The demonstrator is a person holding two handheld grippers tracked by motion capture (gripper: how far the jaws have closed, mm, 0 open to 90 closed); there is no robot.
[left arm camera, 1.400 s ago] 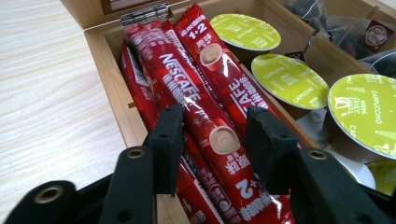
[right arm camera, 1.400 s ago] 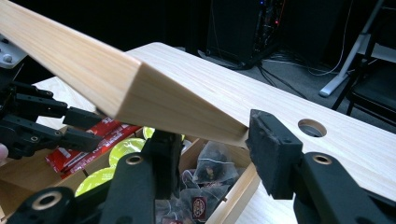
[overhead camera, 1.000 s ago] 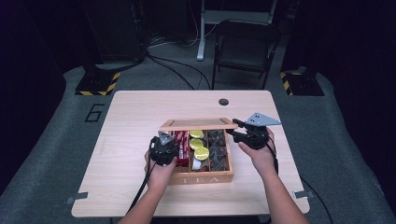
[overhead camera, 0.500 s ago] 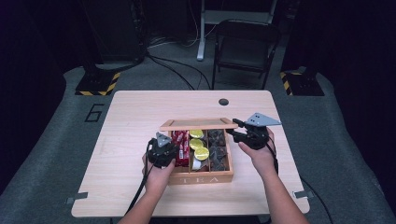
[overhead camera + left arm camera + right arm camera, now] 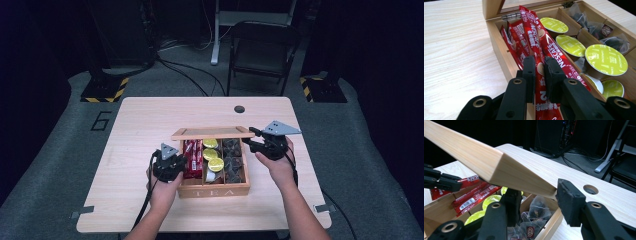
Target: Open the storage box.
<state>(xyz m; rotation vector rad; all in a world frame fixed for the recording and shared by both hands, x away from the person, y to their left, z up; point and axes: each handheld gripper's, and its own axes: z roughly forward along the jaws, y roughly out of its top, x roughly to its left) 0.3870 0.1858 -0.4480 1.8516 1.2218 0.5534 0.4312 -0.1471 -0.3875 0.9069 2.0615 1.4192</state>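
1. Table [image 5: 140, 130]: light wood top with a round hole [image 5: 239, 109] near its far edge. It stands on grey carpet, with a dark chair [image 5: 262, 55] behind it.
2. Box [image 5: 215, 189]: wooden, open, lettered on its near wall. It sits on the table near the person's edge, slightly right of centre, and is divided into three lengthwise compartments.
3. Lid [image 5: 499, 167]: wooden frame, hinged at the far side of the box and raised.
4. Right gripper [image 5: 539, 195]: jaws clamped on the right corner of the lid, one pad under the frame and one at its outer edge. In the high view it sits at the far right corner of the box [image 5: 255, 141].
5. Left gripper [image 5: 539, 72]: jaws pinched tight on one red sachet. In the high view it is at the left wall of the box [image 5: 172, 167].
6. Red sachet [image 5: 534, 40]: long coffee stick gripped near its lower end. It slants up out of the left compartment, its far end pointing at the hinge.
7. Other red sachets [image 5: 515, 37]: lying in the left compartment beside the gripped one.
8. Green-topped capsules [image 5: 605, 60]: several, in the middle compartment.
9. Dark tea bags [image 5: 596, 25]: clear wrappers, in the right compartment.
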